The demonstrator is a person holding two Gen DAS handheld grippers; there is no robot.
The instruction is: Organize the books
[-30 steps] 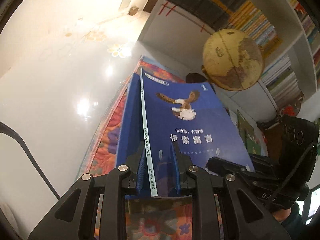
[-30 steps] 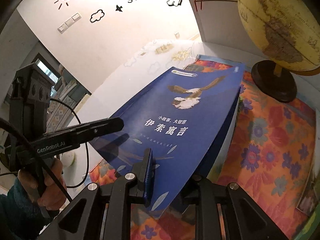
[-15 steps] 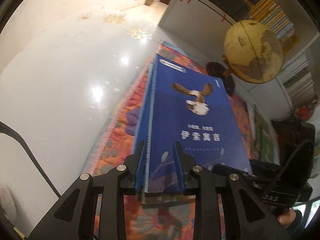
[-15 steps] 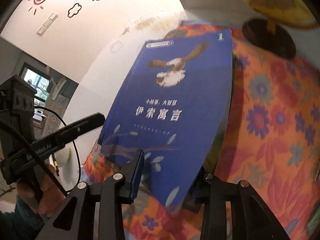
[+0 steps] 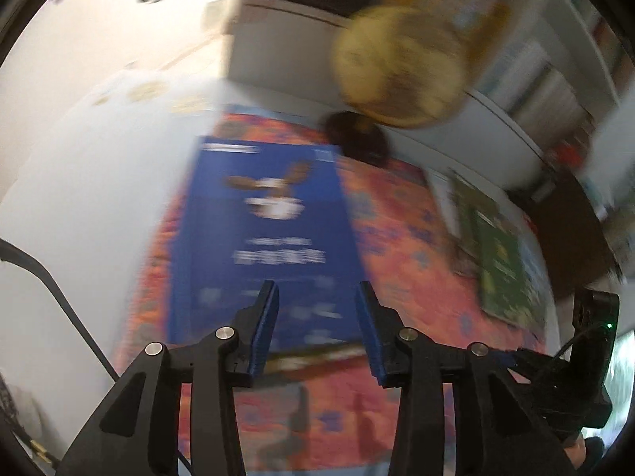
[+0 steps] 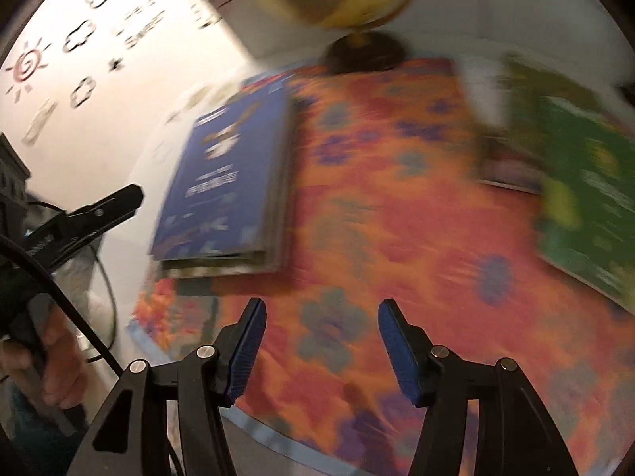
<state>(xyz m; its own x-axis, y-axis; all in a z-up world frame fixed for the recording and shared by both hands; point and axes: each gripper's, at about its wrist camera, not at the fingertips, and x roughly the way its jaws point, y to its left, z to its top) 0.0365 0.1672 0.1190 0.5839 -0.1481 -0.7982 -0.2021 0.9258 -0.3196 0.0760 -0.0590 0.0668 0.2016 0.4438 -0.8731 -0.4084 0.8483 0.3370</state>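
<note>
The blue book (image 6: 226, 182) is lying flat on the flowered mat (image 6: 377, 214), in front of the globe (image 5: 401, 67). Both the left gripper (image 5: 315, 325) and the right gripper (image 6: 319, 349) are opening, released, nothing between their jaws. Green books (image 6: 587, 198) are lying on the far side of the mat from the blue book.

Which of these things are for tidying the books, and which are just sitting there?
For the job:
- blue book, lying on top of a small stack
- green book, off to the side on the cloth
- left tool and right tool, both opening with nothing between them

Just sitting there:
- globe on its dark stand
- flowery cloth under the books
</note>
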